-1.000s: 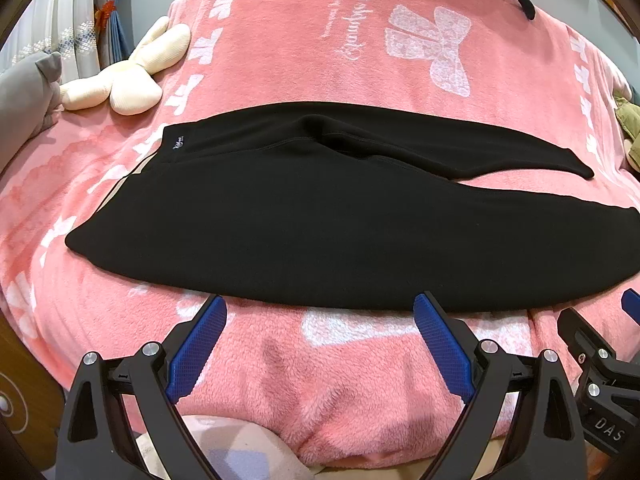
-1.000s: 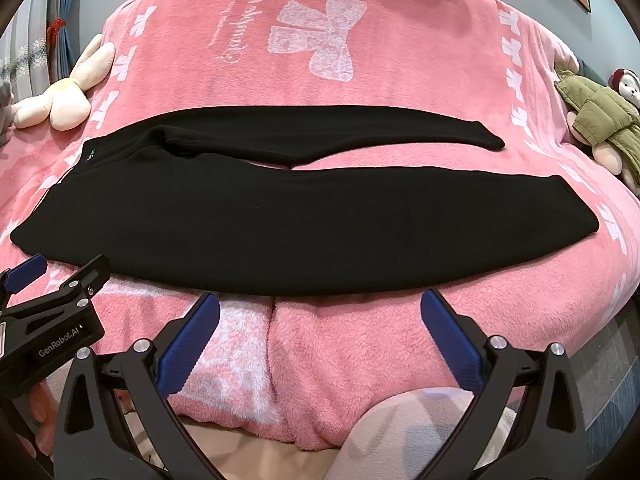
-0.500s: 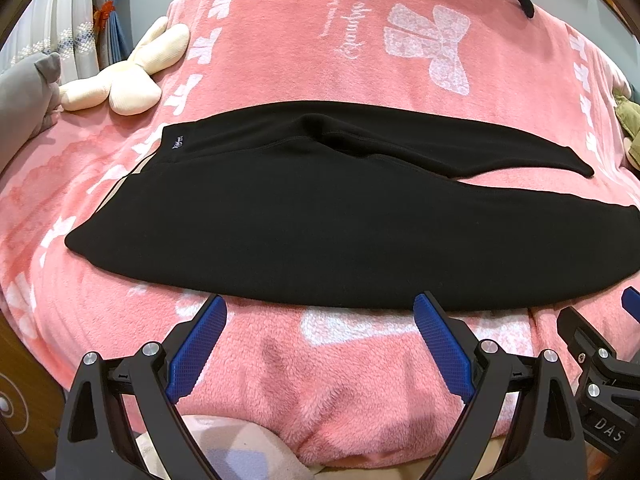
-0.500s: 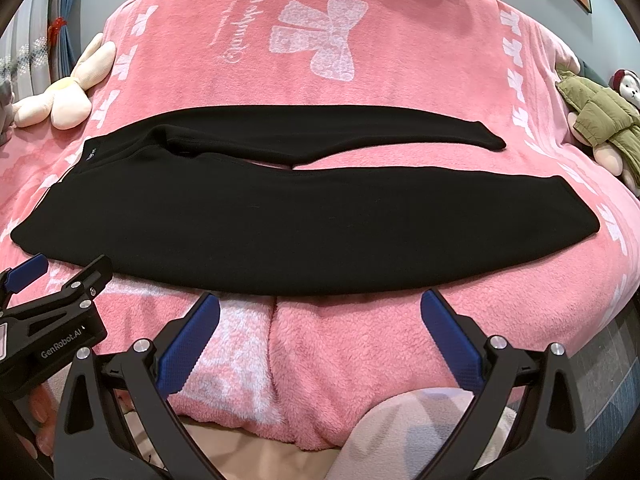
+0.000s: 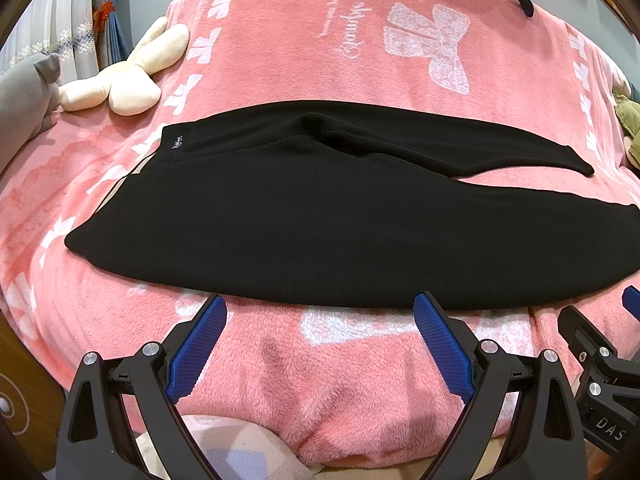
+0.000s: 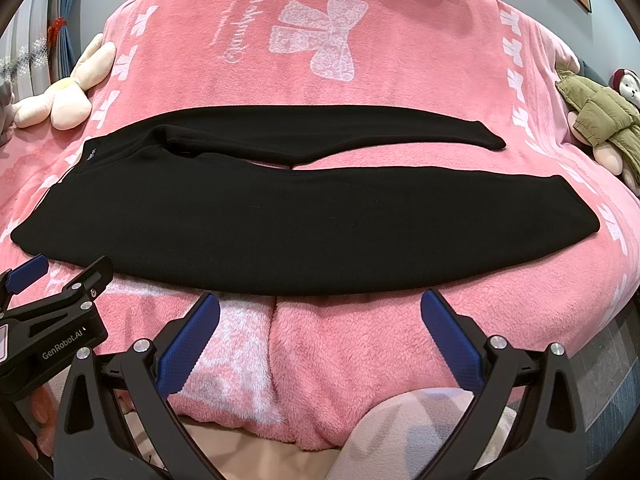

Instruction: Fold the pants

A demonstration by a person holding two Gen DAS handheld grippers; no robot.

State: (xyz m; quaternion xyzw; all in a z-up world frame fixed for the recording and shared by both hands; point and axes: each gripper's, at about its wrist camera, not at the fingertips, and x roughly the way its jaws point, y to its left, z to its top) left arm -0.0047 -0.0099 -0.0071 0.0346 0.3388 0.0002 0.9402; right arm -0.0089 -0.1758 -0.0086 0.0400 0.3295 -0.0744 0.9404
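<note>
- A cream plush toy (image 5: 132, 76) lies on the pink blanket (image 5: 280, 40), far left.
- Left gripper (image 5: 320, 320) is spread wide, holding nothing, just short of the hem.
- Black pants (image 6: 304, 216) lie flat across the blanket, waistband left, legs right.
- Right gripper (image 6: 320, 312) gapes wide too, empty.
</note>
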